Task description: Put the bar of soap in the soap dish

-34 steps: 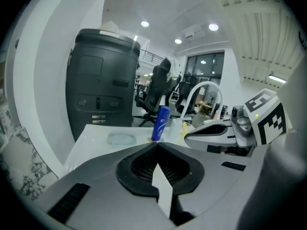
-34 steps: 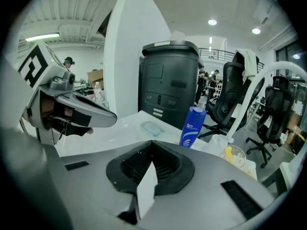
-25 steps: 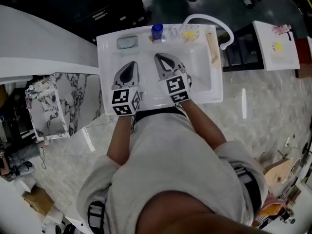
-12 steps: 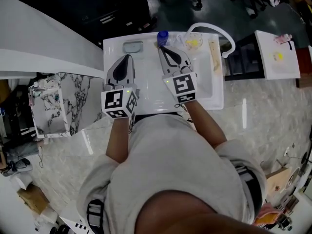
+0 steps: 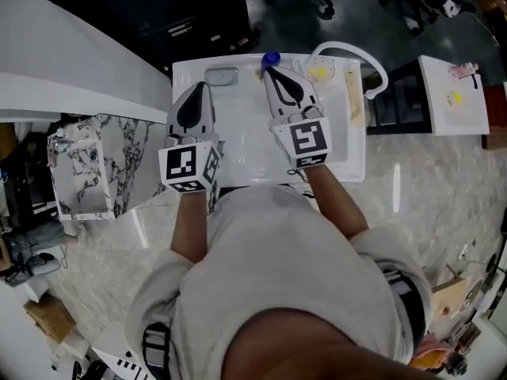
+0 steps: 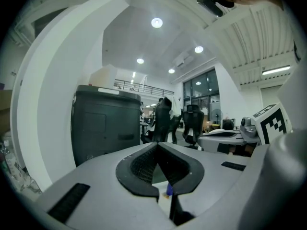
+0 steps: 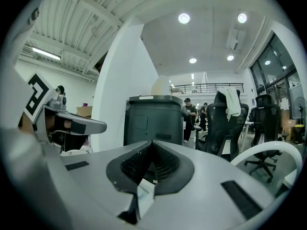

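The left gripper (image 5: pixel 200 90) and the right gripper (image 5: pixel 272 76) are held side by side above the white worktop with a moulded basin (image 5: pixel 242 133), both pointed away from the person toward its far rim. Each pair of jaws is pressed together at the tips and nothing is pinched. In the gripper views only a leaf-shaped hollow is left behind the tips, and background is seen through it.

The small grey rounded-rectangular soap dish (image 5: pixel 221 75) is set at the far left corner, just ahead of the left gripper, where it sits beside the basin rather than in it. Its inside looks greyish, and it cannot be made out whether a bar of soap lies there. A yellow lump in a clear round holder (image 5: pixel 321 71) stands just beside the right gripper, past a blue bottle cap (image 5: pixel 271 58). Whether that lump is the soap cannot be told.

The raised, level hold is judged to keep the closed jaws clear of the small items along the rim. Such a pose would suit empty grippers before the bar is fetched, and equally empty grippers after it has been set in the dish.
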A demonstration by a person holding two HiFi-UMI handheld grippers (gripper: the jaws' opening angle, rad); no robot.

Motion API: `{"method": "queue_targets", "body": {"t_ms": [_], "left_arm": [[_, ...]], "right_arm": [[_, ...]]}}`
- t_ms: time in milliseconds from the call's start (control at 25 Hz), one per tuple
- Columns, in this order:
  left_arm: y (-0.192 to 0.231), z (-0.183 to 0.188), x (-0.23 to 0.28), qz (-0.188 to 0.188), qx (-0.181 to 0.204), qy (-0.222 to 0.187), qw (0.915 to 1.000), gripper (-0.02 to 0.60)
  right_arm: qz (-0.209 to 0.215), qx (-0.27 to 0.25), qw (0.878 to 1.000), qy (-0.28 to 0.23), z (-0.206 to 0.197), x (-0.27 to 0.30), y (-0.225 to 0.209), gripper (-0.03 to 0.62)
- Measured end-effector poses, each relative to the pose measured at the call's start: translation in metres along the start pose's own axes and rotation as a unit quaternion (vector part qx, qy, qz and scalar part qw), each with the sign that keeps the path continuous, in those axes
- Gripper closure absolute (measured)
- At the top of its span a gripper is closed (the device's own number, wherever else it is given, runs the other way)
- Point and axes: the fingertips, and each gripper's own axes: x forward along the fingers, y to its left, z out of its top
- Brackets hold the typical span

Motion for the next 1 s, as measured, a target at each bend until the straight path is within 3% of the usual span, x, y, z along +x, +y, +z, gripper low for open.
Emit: {"method": "queue_targets", "body": {"t_ms": [1000], "left_arm": [[-0.0025, -0.0083, 0.0077, -0.001, 0.006, 0.007, 1.0, 0.563]], "right_arm": [[0.003, 0.003, 1.0, 0.002, -0.0066, 0.003, -0.007, 0.594]]}}
